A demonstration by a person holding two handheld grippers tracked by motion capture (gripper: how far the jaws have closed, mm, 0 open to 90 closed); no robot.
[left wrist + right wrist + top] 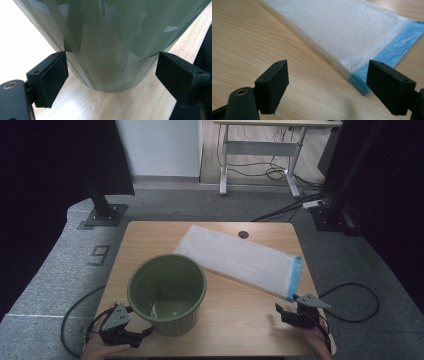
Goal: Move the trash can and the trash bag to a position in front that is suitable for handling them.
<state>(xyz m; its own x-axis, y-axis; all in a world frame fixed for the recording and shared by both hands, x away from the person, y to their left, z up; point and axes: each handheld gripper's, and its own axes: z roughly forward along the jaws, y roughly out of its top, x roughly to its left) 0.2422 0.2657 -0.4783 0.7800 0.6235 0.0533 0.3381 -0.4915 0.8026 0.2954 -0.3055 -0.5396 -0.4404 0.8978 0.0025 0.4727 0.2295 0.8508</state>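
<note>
The left hand-held gripper is being held wide open at the near left of the wooden surface, its jaws flanking the base of the green plastic pot without gripping it. Right of the pot, a clear plastic bag with a blue strip is lying flat. The right hand-held gripper is being held wide open and empty, just short of the bag's blue corner.

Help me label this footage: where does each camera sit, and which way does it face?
High view: above the person's side, facing forward and down at the table; both hands show.
Left gripper view: on the left gripper, facing the green bin; open jaws show.
Right gripper view: on the right gripper, facing the plastic bag; open jaws show.
High and left gripper views share the bin.
</note>
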